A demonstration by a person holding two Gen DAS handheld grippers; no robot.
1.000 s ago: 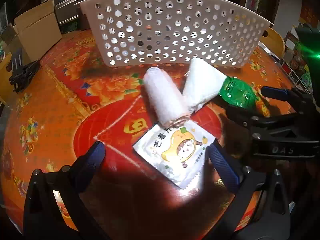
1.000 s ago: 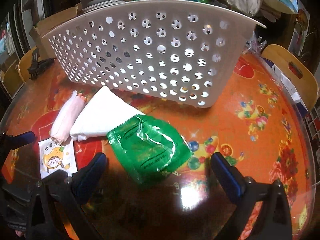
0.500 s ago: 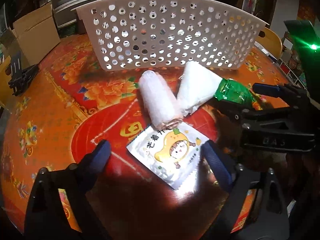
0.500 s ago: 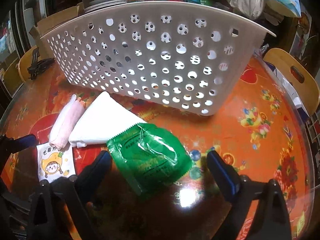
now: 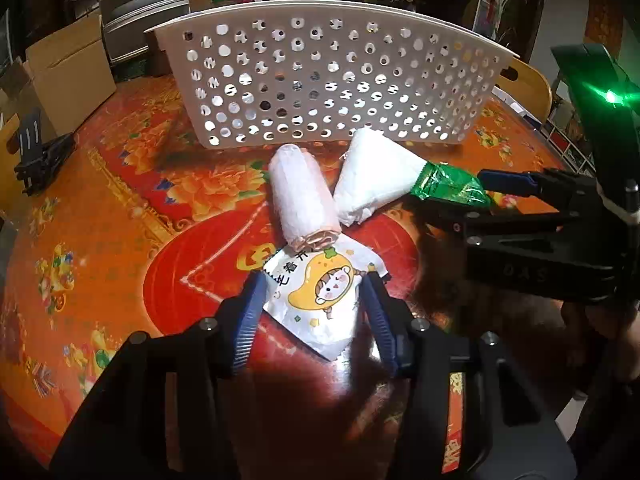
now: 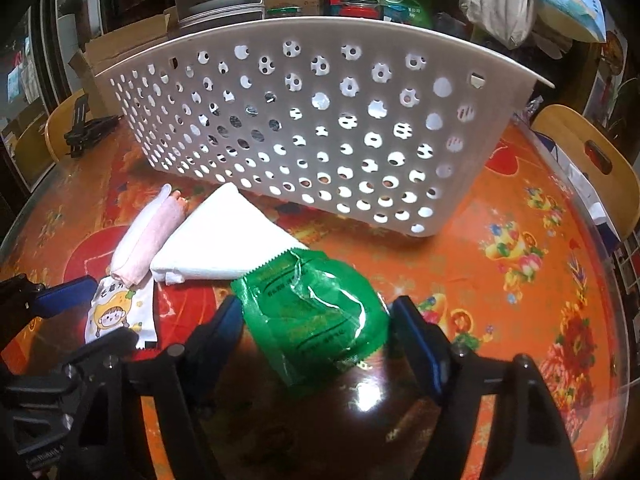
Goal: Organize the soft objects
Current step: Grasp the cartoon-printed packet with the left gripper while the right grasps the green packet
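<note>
A white snack packet with a cartoon mango [image 5: 320, 300] lies flat between the fingers of my left gripper [image 5: 313, 280]. Its jaws are closing, and the blue pads stand right at the packet's edges with no squeeze showing. In the right wrist view a green foil packet [image 6: 312, 320] lies between the fingers of my right gripper [image 6: 316, 308]. Those jaws are closing too, pads beside its edges. A rolled pink towel [image 5: 300, 196] and a folded white cloth [image 5: 376, 172] lie just behind the packets. Behind them stands a white perforated basket [image 5: 332, 80].
The round table [image 5: 120, 220] has a glossy orange-red floral top. A black clamp [image 5: 40, 152] and a cardboard box [image 5: 68, 68] sit at the far left. A wooden chair [image 6: 588, 164] stands at the right edge. Drawers, bags and jars crowd the space behind the basket.
Both grippers' jaws have narrowed from wide open to the edges of their packets. The left gripper has edged forward over the mango packet. The packets, towel and cloth have stayed in place.
</note>
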